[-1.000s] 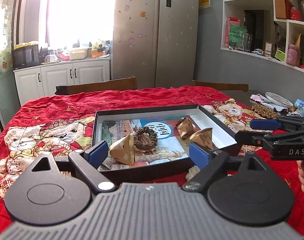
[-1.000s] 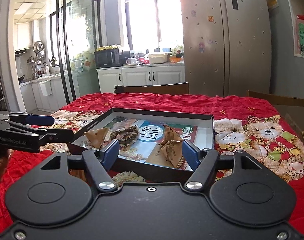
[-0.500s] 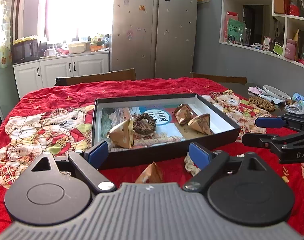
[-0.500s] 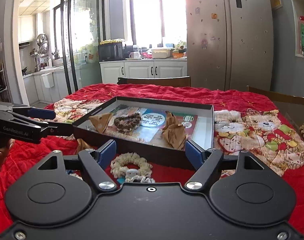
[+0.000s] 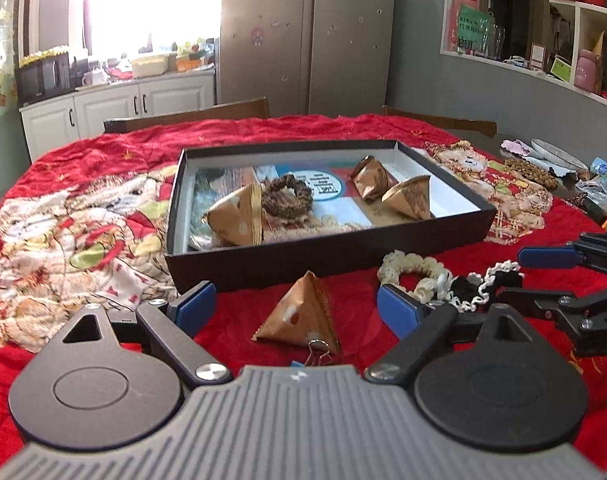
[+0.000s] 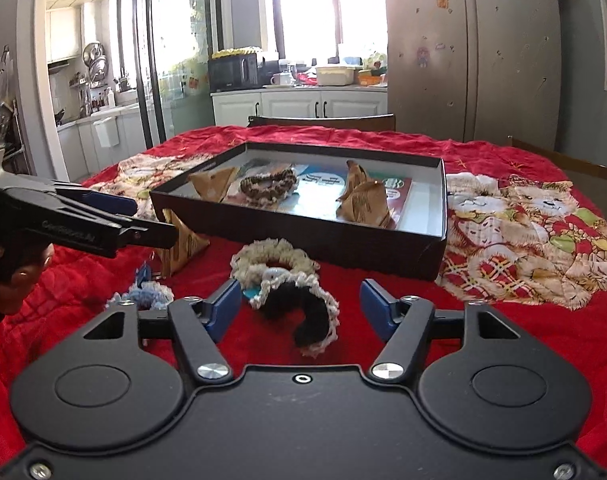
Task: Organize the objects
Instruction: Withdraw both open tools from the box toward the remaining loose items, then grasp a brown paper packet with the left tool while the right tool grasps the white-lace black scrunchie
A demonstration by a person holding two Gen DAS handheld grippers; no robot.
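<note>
A black box tray [image 5: 303, 264] [image 6: 303, 236] on the red cloth holds three brown paper pyramids and a brown scrunchie [image 5: 287, 200]. In front of it lie a fourth paper pyramid [image 5: 303, 312] [image 6: 183, 240], a cream scrunchie [image 5: 411, 268] [image 6: 271, 260] and a black-and-white scrunchie [image 6: 303, 312]. My left gripper [image 5: 295, 304] is open, the pyramid between its fingers. My right gripper [image 6: 299, 308] is open around the black-and-white scrunchie. Each gripper shows in the other's view.
A small binder clip [image 5: 317, 350] lies by the near pyramid. A blue crochet piece [image 6: 147, 294] lies left of the right gripper. Plates and clutter [image 5: 551, 160] sit at the table's right edge. Chairs stand behind the table.
Both grippers have drawn back from the tray toward the near edge. The loose pyramid and the scrunchies in front of the tray have come into view. Both stay open.
</note>
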